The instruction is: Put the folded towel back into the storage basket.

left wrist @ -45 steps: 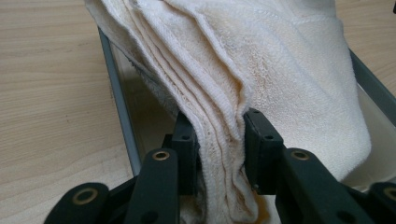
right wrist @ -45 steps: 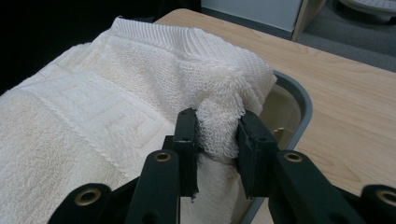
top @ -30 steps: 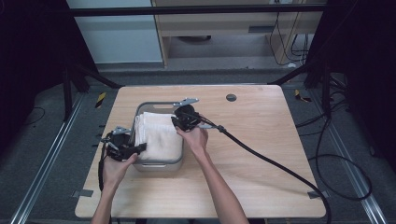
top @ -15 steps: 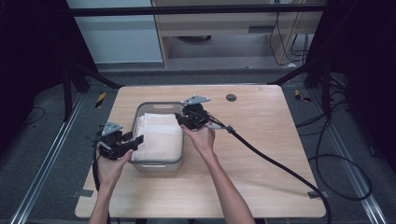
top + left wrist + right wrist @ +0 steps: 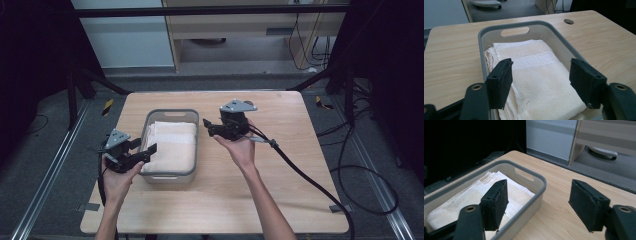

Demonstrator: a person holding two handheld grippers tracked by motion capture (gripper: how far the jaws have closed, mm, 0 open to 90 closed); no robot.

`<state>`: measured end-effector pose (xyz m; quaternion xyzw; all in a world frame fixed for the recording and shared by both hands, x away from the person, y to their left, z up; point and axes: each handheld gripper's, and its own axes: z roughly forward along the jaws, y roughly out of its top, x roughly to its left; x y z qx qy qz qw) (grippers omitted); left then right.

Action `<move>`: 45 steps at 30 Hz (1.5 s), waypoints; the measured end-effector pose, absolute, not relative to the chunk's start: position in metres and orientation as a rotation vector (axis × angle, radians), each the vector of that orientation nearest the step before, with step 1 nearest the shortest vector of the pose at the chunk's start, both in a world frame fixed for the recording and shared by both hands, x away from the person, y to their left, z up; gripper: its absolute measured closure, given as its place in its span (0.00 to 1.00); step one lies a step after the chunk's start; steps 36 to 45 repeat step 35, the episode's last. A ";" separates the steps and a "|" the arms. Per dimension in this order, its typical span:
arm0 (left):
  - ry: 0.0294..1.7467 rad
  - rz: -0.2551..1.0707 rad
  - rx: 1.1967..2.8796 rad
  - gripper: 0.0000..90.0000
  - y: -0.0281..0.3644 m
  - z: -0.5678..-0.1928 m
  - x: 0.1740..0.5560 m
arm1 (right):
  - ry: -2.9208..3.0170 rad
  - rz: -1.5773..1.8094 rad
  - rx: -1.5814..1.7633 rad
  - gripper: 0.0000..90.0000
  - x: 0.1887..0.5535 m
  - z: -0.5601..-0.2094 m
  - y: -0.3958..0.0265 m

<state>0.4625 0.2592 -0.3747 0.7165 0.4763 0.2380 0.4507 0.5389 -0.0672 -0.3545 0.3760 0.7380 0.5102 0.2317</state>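
Black tongs [image 5: 137, 155], grey three-cornered plates, thick black cables; forearms seemingly unsleeved.

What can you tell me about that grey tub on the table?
The grey tub is a rectangular plastic-looking bin with rounded corners and a slot handle cut into its far end wall. It stands upright on the wooden table, left of centre. A folded cream towel lies flat inside, nearly filling it. Both grippers are open and not touching it.
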 end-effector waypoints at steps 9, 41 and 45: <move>1.134 0.601 1.778 0.32 0.257 -0.375 0.453 | 2.025 1.410 1.040 0.25 0.511 -0.361 -0.121; 1.075 0.699 1.787 0.31 0.259 -0.406 0.422 | 1.969 1.337 1.182 0.14 0.451 -0.441 -0.258; 1.075 0.699 1.787 0.31 0.259 -0.406 0.422 | 1.969 1.337 1.182 0.14 0.451 -0.441 -0.258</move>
